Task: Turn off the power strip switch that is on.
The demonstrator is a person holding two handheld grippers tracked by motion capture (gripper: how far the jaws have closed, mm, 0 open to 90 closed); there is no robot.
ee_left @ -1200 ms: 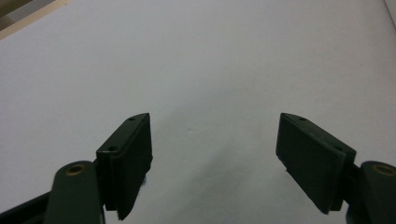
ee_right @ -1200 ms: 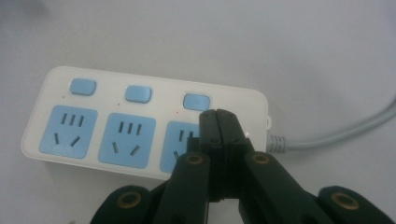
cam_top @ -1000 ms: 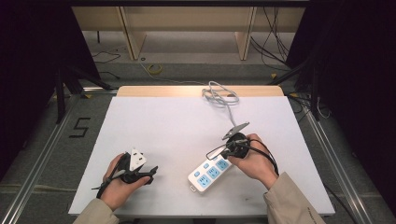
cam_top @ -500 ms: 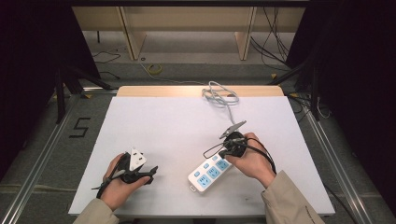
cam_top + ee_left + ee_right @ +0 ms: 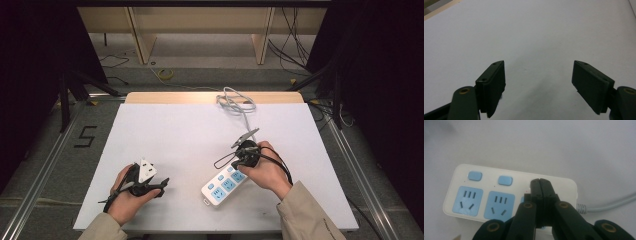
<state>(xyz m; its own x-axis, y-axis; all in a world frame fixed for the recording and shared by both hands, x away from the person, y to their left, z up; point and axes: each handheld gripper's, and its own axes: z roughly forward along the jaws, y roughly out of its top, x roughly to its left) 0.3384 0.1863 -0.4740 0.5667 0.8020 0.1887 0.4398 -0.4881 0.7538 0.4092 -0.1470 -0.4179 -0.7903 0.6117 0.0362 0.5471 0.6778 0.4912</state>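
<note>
- The counter carried the white power strip toward your near edge, right of centre, lying at a slant with its grey cable running off its far end to a loose coil at the counter's far edge.
- Over the last second your right hand crept slightly toward the strip's cable end and settled lower on it; the strip itself had not moved. I read that as you lining up on the third switch, the one nearest the cable, so the pressing step was about to land rather than finished.
- Your right gripper had its fingers closed flat against each other, holding nothing, and their joined tip sat over the strip's top face just beside the cable end, where the third switch should lie; whether it was actually touching I could not tell.
- The two other blue switches and the blue sockets below them lay bare on the side away from the cable.
- Your left hand rested well to the left of the strip and had not shifted; the left gripper had its fingers spread wide over bare counter, empty.
</note>
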